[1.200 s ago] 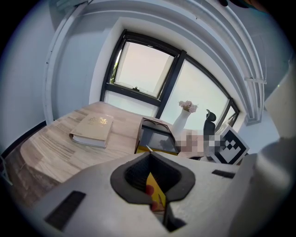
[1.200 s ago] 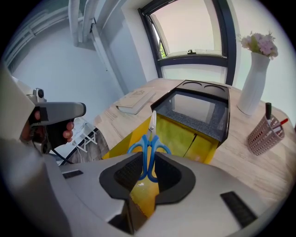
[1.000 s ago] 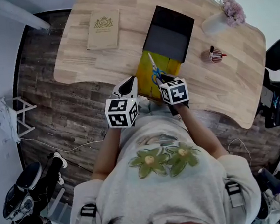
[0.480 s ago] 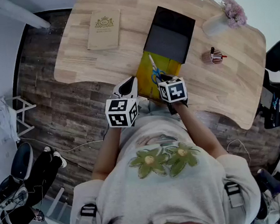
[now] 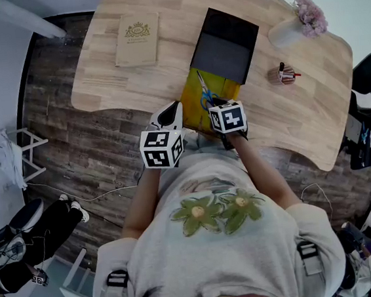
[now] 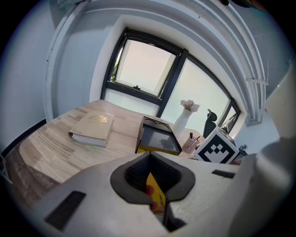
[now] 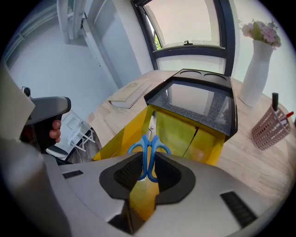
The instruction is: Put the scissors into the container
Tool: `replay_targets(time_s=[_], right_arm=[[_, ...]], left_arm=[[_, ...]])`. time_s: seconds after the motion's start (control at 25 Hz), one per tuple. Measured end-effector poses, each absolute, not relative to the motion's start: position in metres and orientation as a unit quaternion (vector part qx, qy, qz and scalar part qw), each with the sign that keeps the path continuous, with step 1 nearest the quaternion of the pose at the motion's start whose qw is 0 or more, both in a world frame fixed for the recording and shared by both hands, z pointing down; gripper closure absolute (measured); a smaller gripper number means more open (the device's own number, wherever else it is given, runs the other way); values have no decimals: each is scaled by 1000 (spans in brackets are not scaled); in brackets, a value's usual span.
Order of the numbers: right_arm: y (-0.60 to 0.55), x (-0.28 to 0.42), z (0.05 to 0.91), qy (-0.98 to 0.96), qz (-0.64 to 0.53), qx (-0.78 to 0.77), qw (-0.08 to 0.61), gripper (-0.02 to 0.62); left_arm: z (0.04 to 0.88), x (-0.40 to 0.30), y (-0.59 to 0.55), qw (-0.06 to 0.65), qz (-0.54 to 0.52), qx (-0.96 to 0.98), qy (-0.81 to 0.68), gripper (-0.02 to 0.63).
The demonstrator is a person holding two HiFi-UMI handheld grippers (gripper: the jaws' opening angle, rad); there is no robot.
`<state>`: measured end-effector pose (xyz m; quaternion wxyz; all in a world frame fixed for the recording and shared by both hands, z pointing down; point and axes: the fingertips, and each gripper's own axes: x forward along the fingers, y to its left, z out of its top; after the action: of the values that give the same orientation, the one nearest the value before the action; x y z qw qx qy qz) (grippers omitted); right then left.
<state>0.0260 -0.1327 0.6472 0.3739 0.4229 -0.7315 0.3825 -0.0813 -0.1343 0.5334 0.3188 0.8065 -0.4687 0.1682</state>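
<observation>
The scissors have blue handles and silver blades. My right gripper is shut on the handles, and the blades point away from me into the yellow container, whose black lid stands open behind it. In the right gripper view the scissors hang over the container's yellow inside, with the handles pinched between the right gripper's jaws. My left gripper sits at the container's near left corner. In its own view the left gripper is shut on a thin yellow flap of the container.
A beige book lies at the table's far left. A white vase with flowers and a pink mesh pen holder stand to the right of the container. The wooden table's front edge runs just under both grippers.
The right gripper with the scissors has edged slightly toward the container. The left gripper has stayed put. Someone's legs at the lower left of the floor have shifted.
</observation>
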Motion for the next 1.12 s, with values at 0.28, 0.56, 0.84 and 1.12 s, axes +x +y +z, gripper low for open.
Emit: replay_targets(time_s=[0.28, 0.56, 0.84, 1.12], right_arm=[[-134, 24, 653, -727, 389, 421, 378, 514], [-136, 23, 658, -720, 393, 421, 388, 514], [-136, 22, 663, -714, 394, 419, 398, 514], [-138, 22, 666, -711, 395, 417, 405, 514]], left_arm=[[536, -81, -137, 320, 170, 807, -466, 601], [537, -83, -138, 323, 171, 805, -467, 601], [539, -84, -139, 326, 171, 805, -466, 601], [536, -81, -142, 323, 170, 807, -465, 601]])
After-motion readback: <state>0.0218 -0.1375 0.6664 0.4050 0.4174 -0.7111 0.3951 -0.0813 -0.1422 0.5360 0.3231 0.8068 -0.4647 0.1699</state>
